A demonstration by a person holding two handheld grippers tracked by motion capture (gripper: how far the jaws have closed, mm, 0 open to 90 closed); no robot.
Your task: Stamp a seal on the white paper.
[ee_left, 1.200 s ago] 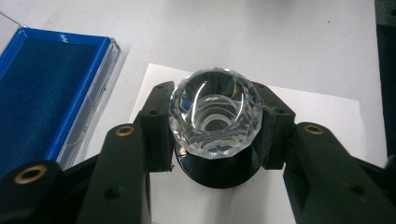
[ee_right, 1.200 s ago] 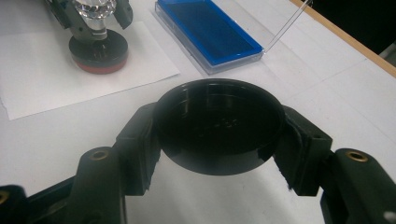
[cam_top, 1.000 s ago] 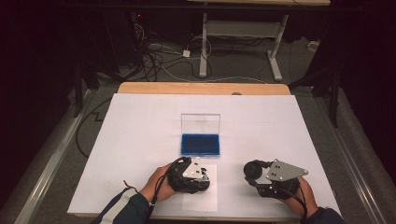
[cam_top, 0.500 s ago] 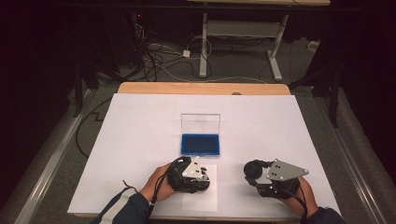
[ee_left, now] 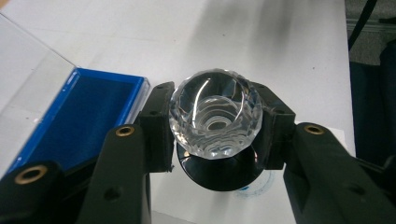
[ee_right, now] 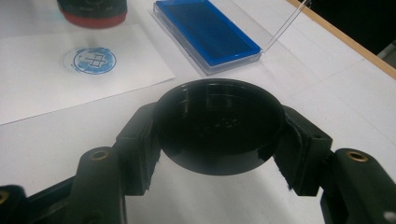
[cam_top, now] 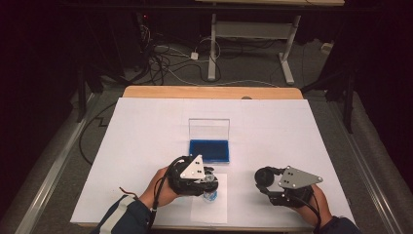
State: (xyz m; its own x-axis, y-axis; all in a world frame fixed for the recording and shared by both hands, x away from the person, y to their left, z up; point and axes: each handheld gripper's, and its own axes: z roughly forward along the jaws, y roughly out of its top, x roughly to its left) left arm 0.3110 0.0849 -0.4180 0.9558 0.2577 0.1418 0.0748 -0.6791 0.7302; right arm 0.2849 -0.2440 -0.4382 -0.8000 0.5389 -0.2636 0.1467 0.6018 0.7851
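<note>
My left gripper is shut on a stamp with a faceted clear knob and a round black body. It hangs just above a small paper sheet, seen in the high view under the left gripper. A round blue print lies on that sheet. My right gripper is shut on a round black cap, open side up. In the high view the right gripper hovers low at the table's front right. An open blue ink pad lies behind the sheet.
The ink pad's clear lid stands upright at its far edge. White paper covers the table. The right gripper view has the blue print and ink pad ahead of the cap. Cables and a desk frame lie on the floor beyond.
My left gripper has risen and shifted slightly back with the stamp, and the blue print now shows on the sheet beneath it. The right gripper has stayed in place.
</note>
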